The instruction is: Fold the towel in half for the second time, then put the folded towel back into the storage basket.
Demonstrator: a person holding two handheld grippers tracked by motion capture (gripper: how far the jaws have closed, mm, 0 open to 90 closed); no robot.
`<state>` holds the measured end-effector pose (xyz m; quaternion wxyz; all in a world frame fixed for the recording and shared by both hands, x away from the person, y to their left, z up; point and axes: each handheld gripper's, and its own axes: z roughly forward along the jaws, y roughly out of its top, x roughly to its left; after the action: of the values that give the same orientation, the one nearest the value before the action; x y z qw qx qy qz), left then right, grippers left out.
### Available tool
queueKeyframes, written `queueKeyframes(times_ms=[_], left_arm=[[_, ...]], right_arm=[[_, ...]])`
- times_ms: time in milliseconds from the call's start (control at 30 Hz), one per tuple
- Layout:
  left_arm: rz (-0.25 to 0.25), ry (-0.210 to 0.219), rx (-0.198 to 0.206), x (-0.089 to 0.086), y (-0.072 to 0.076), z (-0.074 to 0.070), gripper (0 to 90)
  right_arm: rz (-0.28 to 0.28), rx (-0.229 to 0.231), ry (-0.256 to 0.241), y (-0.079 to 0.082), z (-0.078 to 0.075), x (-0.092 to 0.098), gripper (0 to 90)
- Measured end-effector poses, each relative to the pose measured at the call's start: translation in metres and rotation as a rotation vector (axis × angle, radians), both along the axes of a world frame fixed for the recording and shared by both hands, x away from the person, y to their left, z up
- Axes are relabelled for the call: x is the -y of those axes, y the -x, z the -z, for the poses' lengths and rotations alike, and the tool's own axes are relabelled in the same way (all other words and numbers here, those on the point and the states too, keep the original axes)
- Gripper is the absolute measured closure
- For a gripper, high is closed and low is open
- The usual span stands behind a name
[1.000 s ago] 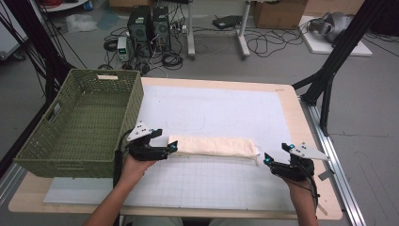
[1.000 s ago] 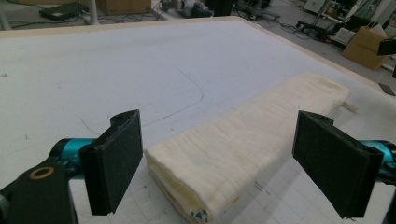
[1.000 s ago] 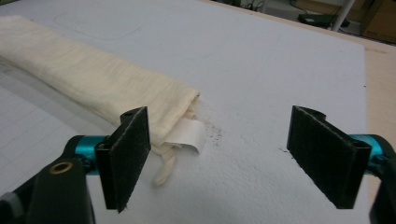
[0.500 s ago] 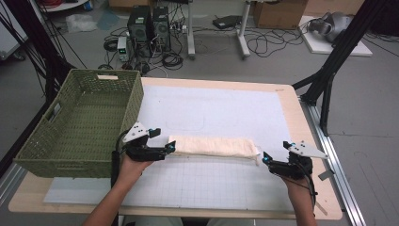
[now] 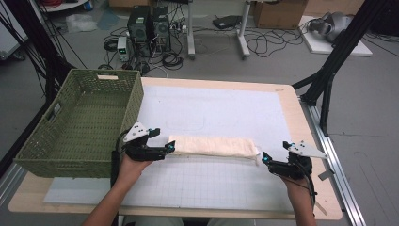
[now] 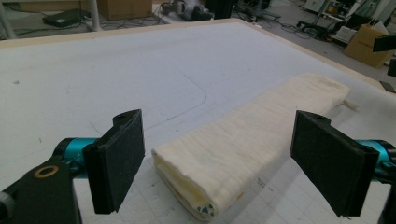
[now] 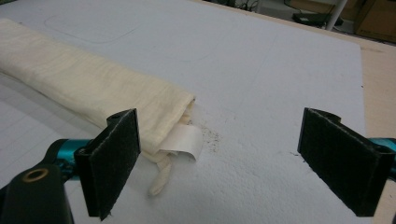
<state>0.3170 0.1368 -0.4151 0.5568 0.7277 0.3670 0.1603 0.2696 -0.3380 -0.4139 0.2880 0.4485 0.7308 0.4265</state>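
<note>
Folded cream towel lies mid-frame on the white mat, long axis left-right. Left gripper, jaws wide, sits at the towel's left end, which lies between its jaws in the left gripper view. Right gripper, jaws wide too, sits just off the right end, not touching. Left is nearer. White tag pokes out there; inner layers hidden. Green basket at left.

One folded cloth, one green basket, two grippers.
</note>
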Motion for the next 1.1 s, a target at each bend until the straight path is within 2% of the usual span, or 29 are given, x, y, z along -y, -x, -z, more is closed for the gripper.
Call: queueKeyframes(times_ms=[233, 500, 733, 833, 867, 967, 1100], left_arm=[[-0.008, -0.009, -0.013, 0.001, -0.001, 0.002, 19.6], [-0.040, -0.005, -0.029, 0.001, -0.002, 0.003, 17.4], [-0.069, -0.043, -0.078, 0.004, -0.004, 0.009, 17.6], [-0.098, -0.084, -0.104, 0.005, -0.008, 0.013, 18.0], [-0.105, -0.086, -0.112, 0.005, -0.009, 0.015, 18.6], [-0.116, -0.082, -0.149, 0.006, -0.015, 0.019, 19.4], [-0.136, -0.112, -0.207, 0.006, -0.020, 0.025, 23.3]], right_arm=[[0.000, -0.007, -0.002, -0.001, 0.002, 0.001, 12.6], [-0.006, -0.012, -0.002, -0.001, 0.003, -0.001, 12.6], [-0.024, -0.010, 0.011, -0.002, 0.003, -0.004, 12.5], [-0.029, -0.010, 0.008, -0.002, 0.004, -0.005, 12.5], [-0.030, -0.012, 0.012, -0.002, 0.004, -0.005, 12.6], [-0.034, -0.016, 0.011, -0.002, 0.005, -0.006, 12.5], [-0.038, -0.016, 0.014, -0.003, 0.005, -0.007, 12.5]])
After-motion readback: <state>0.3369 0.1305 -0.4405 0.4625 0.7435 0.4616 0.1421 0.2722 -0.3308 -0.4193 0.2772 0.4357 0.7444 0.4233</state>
